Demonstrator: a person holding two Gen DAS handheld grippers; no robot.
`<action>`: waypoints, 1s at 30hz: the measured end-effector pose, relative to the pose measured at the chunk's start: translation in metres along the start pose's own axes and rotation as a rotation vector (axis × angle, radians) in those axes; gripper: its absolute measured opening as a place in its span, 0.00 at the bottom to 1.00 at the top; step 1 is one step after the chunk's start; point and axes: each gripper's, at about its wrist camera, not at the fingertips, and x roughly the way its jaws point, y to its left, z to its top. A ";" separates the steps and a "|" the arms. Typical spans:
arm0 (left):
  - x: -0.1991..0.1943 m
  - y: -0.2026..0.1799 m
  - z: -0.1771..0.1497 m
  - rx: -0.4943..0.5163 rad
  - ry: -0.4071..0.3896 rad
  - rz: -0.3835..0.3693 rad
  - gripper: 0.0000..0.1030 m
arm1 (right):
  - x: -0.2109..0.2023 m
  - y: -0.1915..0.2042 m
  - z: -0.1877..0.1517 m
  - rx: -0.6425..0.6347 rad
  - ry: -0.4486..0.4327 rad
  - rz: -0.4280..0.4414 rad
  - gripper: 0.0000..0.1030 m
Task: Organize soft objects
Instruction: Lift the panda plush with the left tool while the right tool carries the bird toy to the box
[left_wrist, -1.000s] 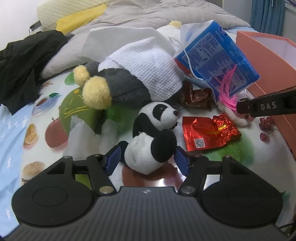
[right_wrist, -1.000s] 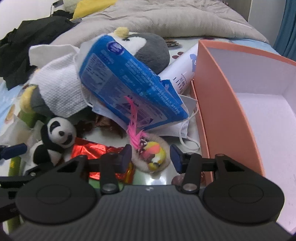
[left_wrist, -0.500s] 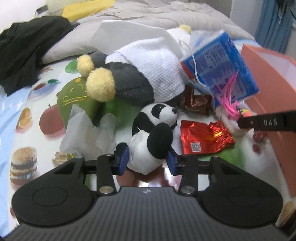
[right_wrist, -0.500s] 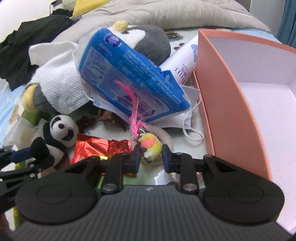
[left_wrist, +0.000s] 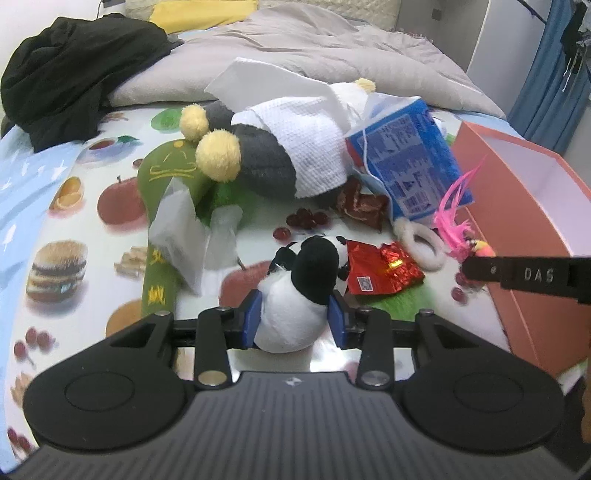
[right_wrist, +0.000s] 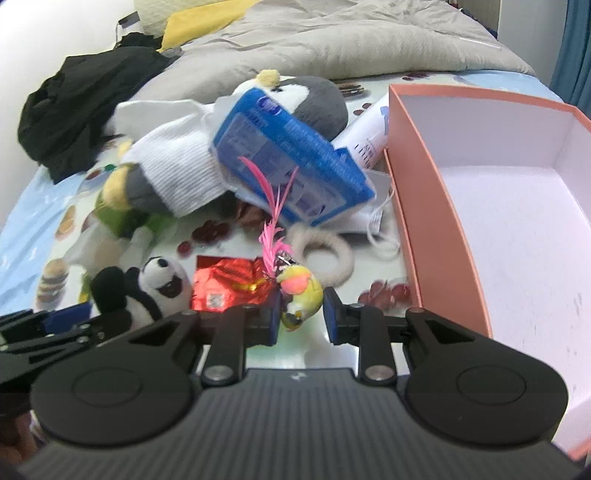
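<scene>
A black-and-white panda plush (left_wrist: 314, 273) sits between the blue pads of my left gripper (left_wrist: 294, 319). The jaws are closing on its white body and it hangs above the fruit-print sheet. My right gripper (right_wrist: 302, 317) is shut on a small yellow bird toy (right_wrist: 301, 291) with pink feathers, held just left of the orange box (right_wrist: 436, 221). The panda (right_wrist: 159, 284) also shows at the lower left of the right wrist view. A grey penguin plush (left_wrist: 262, 166) lies under a white towel (left_wrist: 306, 147).
A blue packet (left_wrist: 410, 162), red foil wrapper (left_wrist: 384, 273), white fluffy ring (left_wrist: 421, 247), green cloth (left_wrist: 166, 170) and tissue (left_wrist: 184, 229) litter the sheet. Black clothing (left_wrist: 74, 66) and a grey duvet (left_wrist: 332, 48) lie behind. A white tube (right_wrist: 369, 136) leans by the box.
Both grippers have narrowed onto their toys and risen. The panda has come up off the sheet and tipped forward. The bird has lifted away from the fluffy ring.
</scene>
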 end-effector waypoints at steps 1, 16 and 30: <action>-0.004 -0.001 -0.003 -0.005 -0.002 -0.003 0.43 | -0.004 0.001 -0.004 -0.001 0.002 0.003 0.27; -0.055 0.000 -0.004 -0.093 -0.082 -0.037 0.42 | -0.048 0.009 -0.024 -0.008 -0.036 0.051 0.27; -0.106 -0.035 0.062 -0.062 -0.232 -0.186 0.42 | -0.119 0.001 0.036 -0.045 -0.252 0.021 0.27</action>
